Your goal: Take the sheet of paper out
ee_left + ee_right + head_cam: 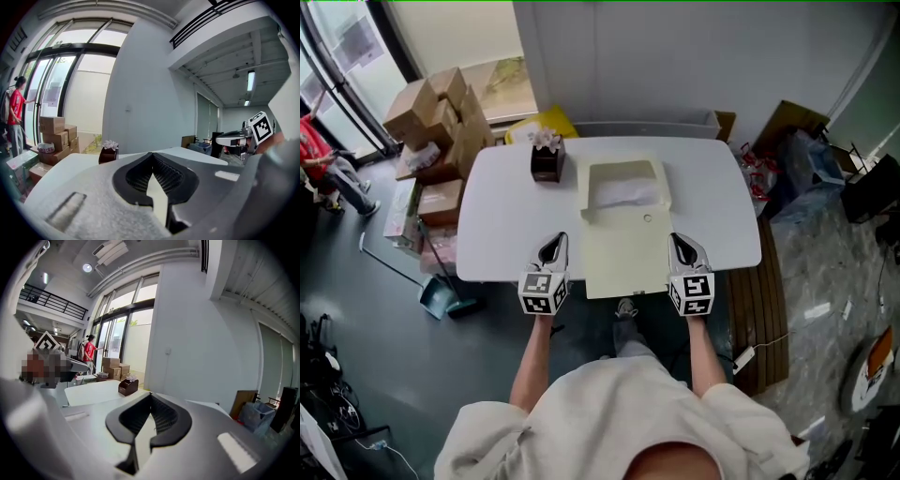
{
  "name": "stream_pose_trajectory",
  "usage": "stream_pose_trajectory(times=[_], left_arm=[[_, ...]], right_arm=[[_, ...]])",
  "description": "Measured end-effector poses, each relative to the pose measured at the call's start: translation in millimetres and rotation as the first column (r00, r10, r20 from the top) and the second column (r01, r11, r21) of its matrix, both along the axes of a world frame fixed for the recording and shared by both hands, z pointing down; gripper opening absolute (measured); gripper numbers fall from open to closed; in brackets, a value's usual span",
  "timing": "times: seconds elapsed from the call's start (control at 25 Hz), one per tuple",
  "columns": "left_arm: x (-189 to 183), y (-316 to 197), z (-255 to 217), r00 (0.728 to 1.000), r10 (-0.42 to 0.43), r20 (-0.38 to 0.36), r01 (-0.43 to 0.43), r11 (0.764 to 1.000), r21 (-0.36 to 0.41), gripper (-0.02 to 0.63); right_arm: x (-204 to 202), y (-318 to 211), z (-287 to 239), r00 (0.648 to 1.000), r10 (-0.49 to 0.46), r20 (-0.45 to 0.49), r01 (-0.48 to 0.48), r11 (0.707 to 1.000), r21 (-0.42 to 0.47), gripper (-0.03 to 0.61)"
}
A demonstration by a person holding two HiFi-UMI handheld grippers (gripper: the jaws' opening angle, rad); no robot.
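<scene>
A cream envelope (623,258) lies on the white table (506,206) with its flap open at the far end. A white sheet of paper (623,192) shows inside that opening. My left gripper (555,242) hovers just off the envelope's left edge near the table's front, its jaws shut and empty. My right gripper (679,242) is level with it at the envelope's right edge, also shut with nothing held. In the left gripper view the left gripper's (152,157) tips meet; in the right gripper view the right gripper (151,397) looks the same.
A dark tissue box (547,157) stands on the table's far left, also the tissue box (108,153) in the left gripper view. Cardboard boxes (441,122) are stacked left of the table; a dustpan (441,298) lies on the floor. A person in red (319,155) stands by the glass doors.
</scene>
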State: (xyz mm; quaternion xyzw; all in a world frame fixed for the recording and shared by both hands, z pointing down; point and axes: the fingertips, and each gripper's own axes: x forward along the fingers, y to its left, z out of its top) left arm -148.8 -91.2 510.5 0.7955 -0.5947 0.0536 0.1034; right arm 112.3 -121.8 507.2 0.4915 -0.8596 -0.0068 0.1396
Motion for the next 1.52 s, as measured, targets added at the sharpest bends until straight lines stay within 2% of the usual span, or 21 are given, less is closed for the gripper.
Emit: stream_pose_trajectory(times=[0.4, 0.56, 0.8, 1.04, 1.28, 1.52], left_arm=[[-4, -95, -9, 0.998, -0.063, 0.019, 0.063, 0.998, -0.009, 0.002], [-1, -126, -4, 0.996, -0.089, 0.023, 0.090, 0.995, -0.031, 0.002], [-2, -157, 11, 0.992, -0.122, 0.037, 0.124, 0.990, -0.073, 0.002], [-10, -168, 28, 0.989, -0.143, 0.041, 0.147, 0.982, -0.117, 0.002], [-19, -173, 51, 0.991, -0.132, 0.032, 0.136, 0.978, -0.158, 0.002], [-30, -180, 69, 0.996, -0.091, 0.002, 0.090, 0.979, -0.181, 0.002]], right_arm=[[-8, -113, -4, 0.997, -0.072, -0.005, 0.072, 0.997, -0.014, 0.002], [-15, -151, 5, 0.993, -0.122, 0.001, 0.121, 0.991, -0.054, 0.002], [-37, -185, 36, 0.977, -0.212, 0.011, 0.212, 0.966, -0.146, 0.002], [-58, -198, 61, 0.964, -0.266, 0.006, 0.262, 0.945, -0.195, 0.002], [-69, -198, 82, 0.962, -0.271, -0.016, 0.260, 0.936, -0.238, 0.002], [-83, -196, 101, 0.954, -0.276, -0.114, 0.239, 0.935, -0.262, 0.002]])
